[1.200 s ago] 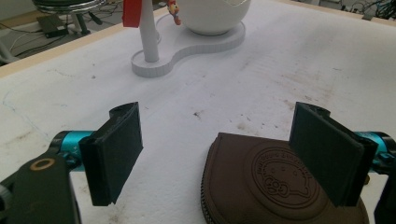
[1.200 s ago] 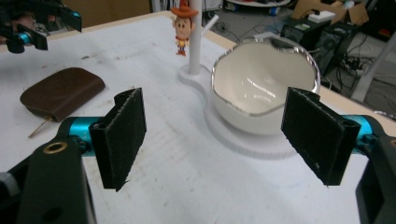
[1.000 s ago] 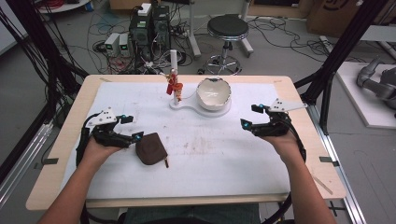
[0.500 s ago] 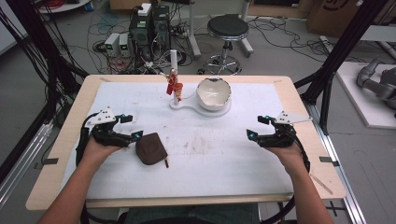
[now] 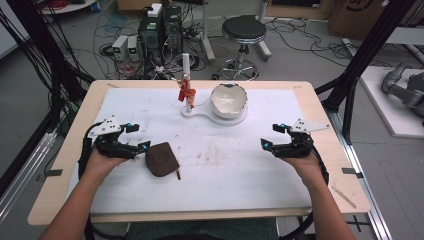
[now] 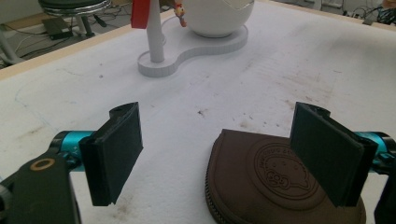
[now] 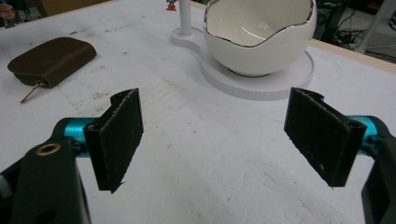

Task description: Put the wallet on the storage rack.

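A brown zipped pouch (image 5: 161, 159) lies on the white mat, left of centre. My left gripper (image 5: 138, 136) stands open just left of it. In the left gripper view the pouch (image 6: 275, 182) lies low on the right, partly behind the right jaw of that gripper (image 6: 219, 154), untouched. My right gripper (image 5: 271, 136) is open over bare mat at the right, and nothing sits between the jaws in the right gripper view (image 7: 215, 140). The pouch (image 7: 51, 59) shows far off there, its zip pull sticking out.
A white stand (image 5: 200, 111) at the back centre carries an eggshell-shaped bowl (image 5: 229, 98) and a thin post with a small red figure (image 5: 187, 92). The white mat (image 5: 225, 165) covers most of the wooden table (image 5: 345, 165). A stool and cables are on the floor beyond.
My right gripper has drawn back a little toward the person and stayed open. The left gripper and the pouch have hardly moved.
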Action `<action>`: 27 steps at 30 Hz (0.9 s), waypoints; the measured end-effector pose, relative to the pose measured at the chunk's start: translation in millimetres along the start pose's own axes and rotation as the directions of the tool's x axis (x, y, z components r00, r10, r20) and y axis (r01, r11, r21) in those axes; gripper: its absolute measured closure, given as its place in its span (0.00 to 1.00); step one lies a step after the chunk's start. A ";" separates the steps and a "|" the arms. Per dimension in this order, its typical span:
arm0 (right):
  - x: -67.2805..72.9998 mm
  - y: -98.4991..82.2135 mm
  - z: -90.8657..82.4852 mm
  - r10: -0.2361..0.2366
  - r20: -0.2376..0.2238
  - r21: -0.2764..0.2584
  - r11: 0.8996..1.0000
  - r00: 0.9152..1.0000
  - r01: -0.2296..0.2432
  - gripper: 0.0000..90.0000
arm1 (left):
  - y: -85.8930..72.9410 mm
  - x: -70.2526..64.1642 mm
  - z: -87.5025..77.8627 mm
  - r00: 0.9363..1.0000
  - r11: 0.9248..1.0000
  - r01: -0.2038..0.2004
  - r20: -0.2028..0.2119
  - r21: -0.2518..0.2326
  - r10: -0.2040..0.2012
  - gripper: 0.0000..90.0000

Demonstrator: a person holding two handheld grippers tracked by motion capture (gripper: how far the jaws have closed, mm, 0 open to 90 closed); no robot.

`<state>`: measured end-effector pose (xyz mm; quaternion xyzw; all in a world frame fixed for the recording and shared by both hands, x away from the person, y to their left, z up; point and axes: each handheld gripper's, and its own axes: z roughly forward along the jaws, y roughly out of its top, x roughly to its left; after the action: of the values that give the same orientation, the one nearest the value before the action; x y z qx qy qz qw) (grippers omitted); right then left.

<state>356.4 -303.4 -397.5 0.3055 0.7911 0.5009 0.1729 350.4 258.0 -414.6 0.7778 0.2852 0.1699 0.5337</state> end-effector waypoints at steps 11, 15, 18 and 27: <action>17.5 6.0 20.4 -0.026 -0.067 0.024 0.999 0.997 0.027 0.22 | -1.2 -0.6 -7.6 1.000 1.000 0.000 -0.016 -0.006 0.000 0.19; 23.7 8.5 29.8 -0.033 -0.092 0.036 0.999 0.995 0.037 0.22 | -3.5 0.8 -13.4 1.000 1.000 0.006 -0.030 -0.006 -0.006 0.19; 29.8 11.6 37.2 -0.034 -0.110 0.037 0.999 0.993 0.038 0.22 | -5.9 2.3 -17.9 0.999 1.000 0.013 -0.041 -0.010 -0.013 0.19; 49.8 19.0 59.5 -0.072 -0.163 0.052 0.995 0.984 0.081 0.22 | -10.9 3.9 -31.0 0.997 1.000 0.020 -0.068 -0.016 -0.021 0.19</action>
<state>359.2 -223.9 -404.9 0.2384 0.8279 0.4937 0.1185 332.9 286.1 -413.4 0.7645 0.3101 0.1932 0.5310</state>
